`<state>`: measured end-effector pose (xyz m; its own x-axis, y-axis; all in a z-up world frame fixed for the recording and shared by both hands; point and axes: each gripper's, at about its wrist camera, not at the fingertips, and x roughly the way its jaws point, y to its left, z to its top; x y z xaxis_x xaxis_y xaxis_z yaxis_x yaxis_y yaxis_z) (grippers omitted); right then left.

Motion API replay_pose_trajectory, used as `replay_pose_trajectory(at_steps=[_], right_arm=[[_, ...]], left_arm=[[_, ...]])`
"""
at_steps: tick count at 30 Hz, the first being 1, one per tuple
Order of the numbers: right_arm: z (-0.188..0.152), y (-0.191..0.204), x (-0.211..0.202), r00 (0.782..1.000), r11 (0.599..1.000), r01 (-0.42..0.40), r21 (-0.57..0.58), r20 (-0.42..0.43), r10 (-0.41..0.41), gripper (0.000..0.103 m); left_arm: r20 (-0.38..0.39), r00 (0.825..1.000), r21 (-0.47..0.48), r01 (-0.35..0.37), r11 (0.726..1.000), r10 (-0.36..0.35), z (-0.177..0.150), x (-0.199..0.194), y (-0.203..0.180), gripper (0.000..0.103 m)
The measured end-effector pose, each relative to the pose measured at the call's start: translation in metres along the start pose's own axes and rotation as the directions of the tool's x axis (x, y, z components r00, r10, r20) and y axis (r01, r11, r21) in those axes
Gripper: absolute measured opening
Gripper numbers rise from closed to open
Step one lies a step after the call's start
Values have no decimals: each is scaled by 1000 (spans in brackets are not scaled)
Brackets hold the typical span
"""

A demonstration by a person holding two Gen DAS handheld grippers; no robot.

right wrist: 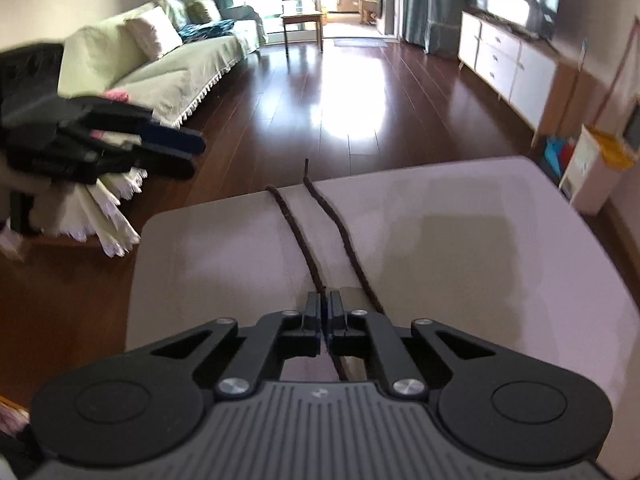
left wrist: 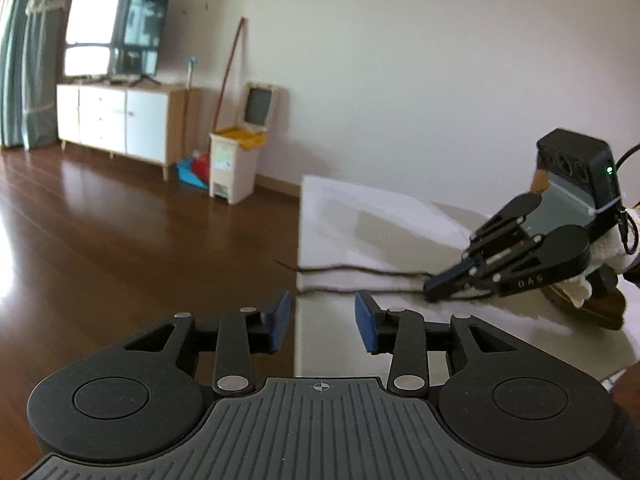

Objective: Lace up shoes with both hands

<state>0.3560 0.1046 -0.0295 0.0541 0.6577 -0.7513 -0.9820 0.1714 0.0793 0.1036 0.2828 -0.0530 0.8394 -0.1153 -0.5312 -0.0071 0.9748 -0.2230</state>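
Two dark brown laces lie side by side across the pale table [right wrist: 480, 240] and reach its far edge. My right gripper [right wrist: 324, 306] is shut on the left lace [right wrist: 296, 236], low over the table; the right lace [right wrist: 344, 236] passes just beside its fingers. In the left wrist view the right gripper [left wrist: 431, 287] pinches a lace [left wrist: 360, 270] in front of a brown shoe [left wrist: 592, 308] with white fleece lining. My left gripper [left wrist: 322, 320] is open with nothing between its blue pads [left wrist: 282, 320], at the table's edge. From the right wrist view the left gripper [right wrist: 196, 156] hangs off the table's far left corner.
Dark wooden floor [right wrist: 320, 92] surrounds the table. A covered sofa [right wrist: 180, 64] stands at the left, and a white TV cabinet [left wrist: 116, 120] along the wall. Beside the cabinet stand a white bin [left wrist: 234, 164] and a leaning broom [left wrist: 230, 68].
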Motion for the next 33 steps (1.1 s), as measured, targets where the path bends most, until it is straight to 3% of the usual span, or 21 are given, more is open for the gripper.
replay_pose_trajectory(at_steps=[4, 6, 12, 15, 16, 18, 21, 25, 33], right_arm=[[-27, 19, -38, 998, 998, 65, -26, 4, -65, 3], [-54, 34, -63, 993, 992, 114, -55, -8, -115, 3], [-112, 68, -98, 975, 976, 202, -77, -77, -208, 4], [-125, 77, -108, 974, 978, 194, -75, -102, -201, 4], [-128, 81, -112, 974, 979, 189, -75, -111, -197, 9], [-128, 83, -119, 976, 979, 190, -67, -91, -196, 15], [-111, 73, -130, 981, 981, 191, 4, 8, -191, 15], [-78, 63, -110, 981, 983, 176, 50, 79, -179, 23], [-41, 49, -40, 995, 994, 100, 41, 23, -101, 22]], left_arm=[[-50, 997, -73, 57, 996, -61, -7, 11, -7, 40], [-70, 989, -132, 119, 984, -129, -14, 18, -17, 41], [-82, 984, -93, 151, 984, -159, -17, 28, -48, 42], [-85, 984, -72, 153, 986, -159, -16, 31, -57, 42], [-84, 984, -62, 154, 986, -159, -15, 30, -60, 43], [-81, 985, -54, 150, 987, -154, -14, 26, -66, 45], [-76, 987, -51, 141, 989, -145, -13, 22, -67, 46], [-62, 988, -63, 136, 989, -140, -13, 20, -66, 46], [-29, 990, -117, 135, 984, -139, -14, 14, -62, 47]])
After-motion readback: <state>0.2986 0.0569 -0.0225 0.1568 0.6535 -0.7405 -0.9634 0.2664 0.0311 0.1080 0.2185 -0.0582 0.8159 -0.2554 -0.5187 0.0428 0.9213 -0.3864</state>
